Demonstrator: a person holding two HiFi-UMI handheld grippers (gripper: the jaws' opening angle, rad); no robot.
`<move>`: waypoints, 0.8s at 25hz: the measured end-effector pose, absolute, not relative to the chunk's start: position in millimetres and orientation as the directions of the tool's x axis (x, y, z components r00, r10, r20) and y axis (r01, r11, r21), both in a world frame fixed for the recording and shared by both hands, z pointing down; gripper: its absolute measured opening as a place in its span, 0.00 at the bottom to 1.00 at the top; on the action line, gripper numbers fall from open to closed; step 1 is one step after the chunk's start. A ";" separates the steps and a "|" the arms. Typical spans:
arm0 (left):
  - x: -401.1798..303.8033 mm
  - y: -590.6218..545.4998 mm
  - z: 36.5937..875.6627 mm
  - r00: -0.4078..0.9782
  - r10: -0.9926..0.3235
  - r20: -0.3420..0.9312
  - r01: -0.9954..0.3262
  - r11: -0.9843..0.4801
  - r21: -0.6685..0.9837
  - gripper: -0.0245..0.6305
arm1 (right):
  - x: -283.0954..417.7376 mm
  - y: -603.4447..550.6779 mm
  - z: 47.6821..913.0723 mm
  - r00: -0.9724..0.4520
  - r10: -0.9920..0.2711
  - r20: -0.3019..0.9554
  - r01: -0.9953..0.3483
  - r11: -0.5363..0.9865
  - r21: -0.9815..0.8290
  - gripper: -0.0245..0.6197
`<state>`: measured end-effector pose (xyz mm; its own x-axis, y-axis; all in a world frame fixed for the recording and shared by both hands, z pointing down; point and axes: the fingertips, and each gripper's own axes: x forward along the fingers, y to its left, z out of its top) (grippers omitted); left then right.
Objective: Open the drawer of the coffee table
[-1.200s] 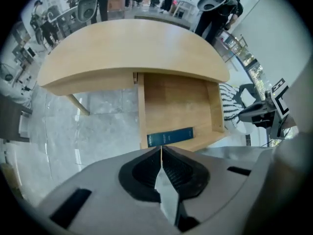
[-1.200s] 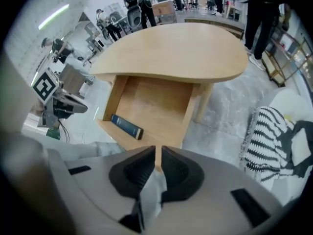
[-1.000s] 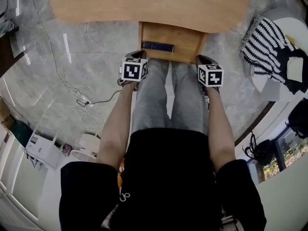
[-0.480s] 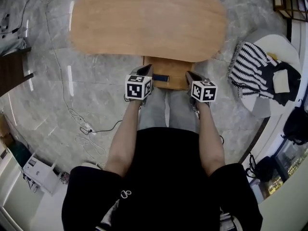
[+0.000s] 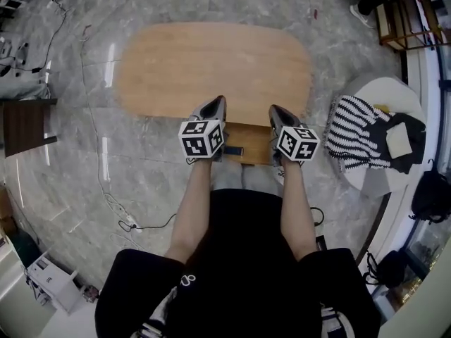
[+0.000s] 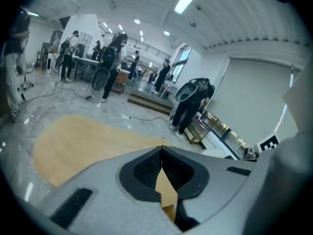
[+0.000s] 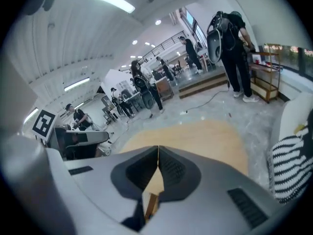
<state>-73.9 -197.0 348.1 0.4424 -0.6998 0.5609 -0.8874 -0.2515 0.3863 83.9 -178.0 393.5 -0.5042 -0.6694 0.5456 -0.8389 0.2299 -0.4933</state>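
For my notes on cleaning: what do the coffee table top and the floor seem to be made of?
Coffee table top: probably light wood or veneer, matte; warm tan, faint grain. Floor: likely polished grey marble or marble-look tile; veining, reflections.

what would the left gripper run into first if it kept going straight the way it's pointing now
Most likely the coffee table's wooden top: the shut left gripper slants down toward it, with nothing between in its own view. Depth is hard to judge.
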 end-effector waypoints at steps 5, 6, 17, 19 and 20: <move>-59.2 -231.1 277.2 0.435 -0.775 0.458 -0.891 -0.298 0.342 0.05 | 88.2 -219.1 314.0 -0.490 -0.763 0.422 -0.844 0.293 -0.450 0.05; -57.3 -237.5 262.8 0.433 -0.787 0.438 -0.893 -0.308 0.330 0.05 | 89.3 -225.8 298.4 -0.487 -0.777 0.399 -0.846 0.305 -0.437 0.05; -43.6 -273.9 100.4 0.416 -0.894 0.168 -0.903 -0.384 0.194 0.05 | 108.5 -268.6 111.8 -0.446 -0.891 0.087 -0.872 0.410 -0.268 0.05; -39.8 -272.4 70.5 0.414 -0.904 0.109 -0.904 -0.394 0.168 0.05 | 111.5 -267.5 79.0 -0.436 -0.899 0.033 -0.879 0.418 -0.230 0.05; -38.7 -271.3 56.6 0.411 -0.908 0.080 -0.905 -0.396 0.154 0.05 | 112.3 -266.7 64.8 -0.432 -0.902 0.009 -0.882 0.420 -0.212 0.05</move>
